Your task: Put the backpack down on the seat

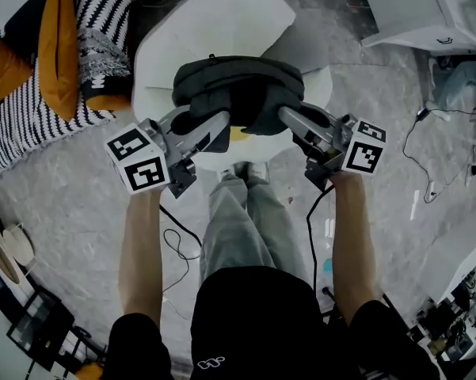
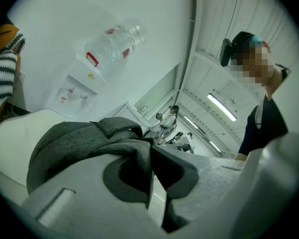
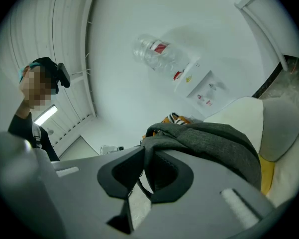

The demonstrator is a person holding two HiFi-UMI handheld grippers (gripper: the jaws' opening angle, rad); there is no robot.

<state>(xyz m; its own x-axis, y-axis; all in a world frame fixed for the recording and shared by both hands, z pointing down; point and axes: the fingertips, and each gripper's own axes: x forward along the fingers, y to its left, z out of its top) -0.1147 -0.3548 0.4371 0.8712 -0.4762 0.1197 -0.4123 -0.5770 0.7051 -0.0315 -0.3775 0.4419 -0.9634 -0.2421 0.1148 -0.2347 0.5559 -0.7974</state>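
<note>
A dark grey backpack hangs just above the white round seat, held from both sides. My left gripper is shut on its left edge, and the grey fabric is pinched between the dark pads. On the other side my right gripper is shut on the right edge, with the fabric folded between its pads. Both grippers point nearly level toward the seat back. The backpack's underside is hidden.
A striped black-and-white throw with orange cushions lies left of the seat. A white cabinet stands at the far right. Cables trail over the grey floor. The person's legs stand right before the seat. A water dispenser stands by the wall.
</note>
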